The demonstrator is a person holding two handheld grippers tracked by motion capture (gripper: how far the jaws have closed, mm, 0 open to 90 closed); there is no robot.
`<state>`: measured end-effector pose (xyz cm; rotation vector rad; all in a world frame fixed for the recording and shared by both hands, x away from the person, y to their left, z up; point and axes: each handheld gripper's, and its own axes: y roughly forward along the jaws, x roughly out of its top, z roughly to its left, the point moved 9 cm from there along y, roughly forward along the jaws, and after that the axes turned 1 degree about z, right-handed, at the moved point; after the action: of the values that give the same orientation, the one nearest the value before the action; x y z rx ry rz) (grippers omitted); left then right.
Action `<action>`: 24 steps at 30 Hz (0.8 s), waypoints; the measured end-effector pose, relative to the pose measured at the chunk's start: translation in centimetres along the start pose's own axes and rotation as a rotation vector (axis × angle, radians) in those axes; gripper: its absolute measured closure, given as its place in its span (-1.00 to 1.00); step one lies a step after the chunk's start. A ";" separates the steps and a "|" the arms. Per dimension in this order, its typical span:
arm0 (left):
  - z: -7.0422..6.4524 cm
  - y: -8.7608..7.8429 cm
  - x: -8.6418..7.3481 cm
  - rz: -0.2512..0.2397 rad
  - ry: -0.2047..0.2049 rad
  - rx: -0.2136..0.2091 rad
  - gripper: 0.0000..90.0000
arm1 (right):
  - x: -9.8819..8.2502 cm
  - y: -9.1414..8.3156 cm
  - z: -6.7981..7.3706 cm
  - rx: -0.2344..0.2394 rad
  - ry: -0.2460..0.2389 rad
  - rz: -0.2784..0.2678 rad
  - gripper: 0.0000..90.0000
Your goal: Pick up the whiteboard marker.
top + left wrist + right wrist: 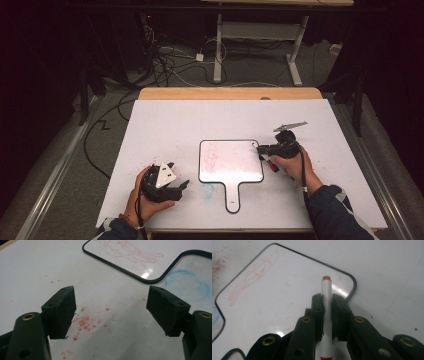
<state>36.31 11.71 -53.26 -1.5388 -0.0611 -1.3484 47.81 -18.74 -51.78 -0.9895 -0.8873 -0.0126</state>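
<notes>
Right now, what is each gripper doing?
Left gripper: open, holding nothing, over the table.
Right gripper: shut on the marker, by the whiteboard.

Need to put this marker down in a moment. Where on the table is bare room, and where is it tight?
The marker sits clamped in the right gripper at the whiteboard paddle's right edge. Bare patches: the table strip beyond the paddle, and the right side past the right hand. Tight: the near edge between the left gripper, the blue smudge and the paddle's handle.
</notes>
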 end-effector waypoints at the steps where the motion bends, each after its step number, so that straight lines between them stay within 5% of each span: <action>1: -0.1 0.0 0.2 -0.007 -0.011 -0.008 -0.49 | 0.0 0.0 0.0 0.000 0.000 0.000 0.81; 5: -0.8 0.2 2.8 -0.070 -0.074 -0.085 -0.49 | 1.9 -1.9 3.0 0.040 -0.073 -0.112 0.81; 9: -2.1 0.6 5.2 -0.103 -0.062 -0.126 -0.45 | 3.1 -2.5 6.2 0.083 -0.127 -0.188 0.81; 13: -4.0 1.8 8.3 -0.144 -0.071 -0.213 -0.40 | 3.7 -2.6 8.9 0.138 -0.159 -0.256 0.81; 14: -4.8 2.4 9.8 -0.168 -0.099 -0.266 -0.39 | 3.8 -2.7 9.4 0.149 -0.164 -0.274 0.81; 19: -5.6 3.5 12.2 -0.201 -0.151 -0.325 -0.32 | 3.8 -2.9 10.9 0.179 -0.171 -0.339 0.81; 22: -6.0 4.3 13.3 -0.199 -0.147 -0.338 -0.21 | 3.8 -3.1 11.4 0.185 -0.168 -0.376 0.81; 24: -6.6 5.3 14.1 -0.212 -0.187 -0.378 -0.17 | 3.8 -3.4 11.4 0.177 -0.160 -0.396 0.81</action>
<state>40.12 -3.12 -47.27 -2.0225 -0.0920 -1.4336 41.73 -11.01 -44.15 -0.6451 -1.1997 -0.1900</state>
